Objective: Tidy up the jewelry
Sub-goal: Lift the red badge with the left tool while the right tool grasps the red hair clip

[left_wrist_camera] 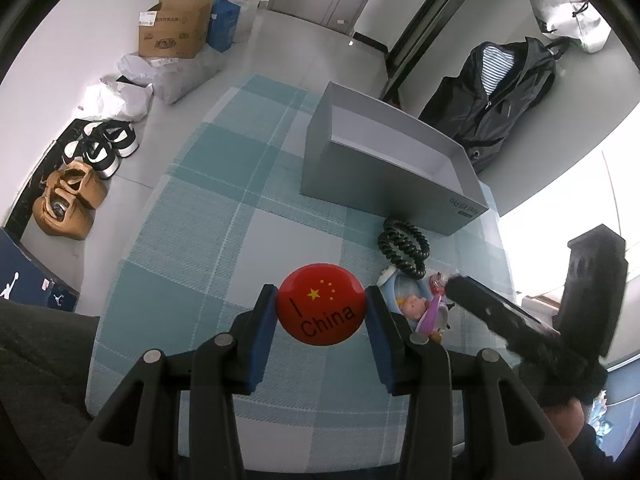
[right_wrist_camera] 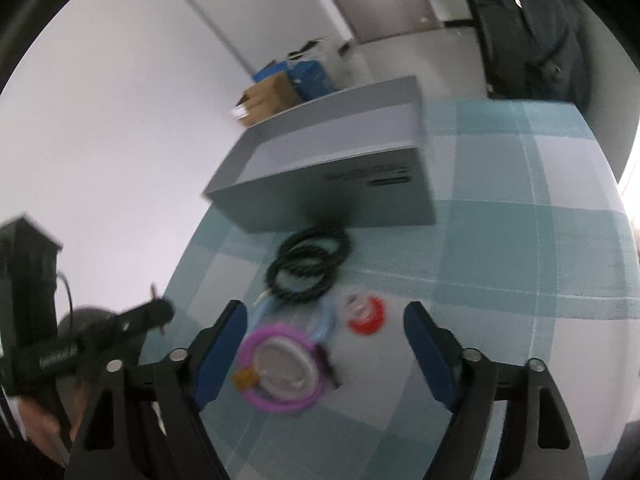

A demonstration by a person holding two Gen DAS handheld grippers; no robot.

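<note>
A teal and white checked cloth [left_wrist_camera: 192, 264] covers the work surface, and its left border falls away to bare floor where shoes [left_wrist_camera: 102, 146] and a cardboard carton [left_wrist_camera: 174, 28] line the wall. A broad stretch of cloth lies unoccupied on the left, between that border and the grey box. The open grey box [left_wrist_camera: 384, 152] sits toward the far right of the cloth, its near wall upright and its interior white; in the right wrist view its near corner [right_wrist_camera: 224, 196] stands close to the cloth's left edge.

Just in front of the box's near wall lie two black spiral hair ties [left_wrist_camera: 402, 246], overlapping each other. Nearer the camera, a purple-rimmed round trinket [right_wrist_camera: 280, 372] rests against a pale blue piece [right_wrist_camera: 324, 320], with a small red item [right_wrist_camera: 366, 314] just beside them; blur hides their detail.

The left gripper [left_wrist_camera: 321, 310] pinches a red round badge [left_wrist_camera: 320, 304] printed "China" between its blue pads, held above the cloth. The right gripper [right_wrist_camera: 325, 344] is spread wide around the purple trinket, touching nothing, with open cloth to its right.
</note>
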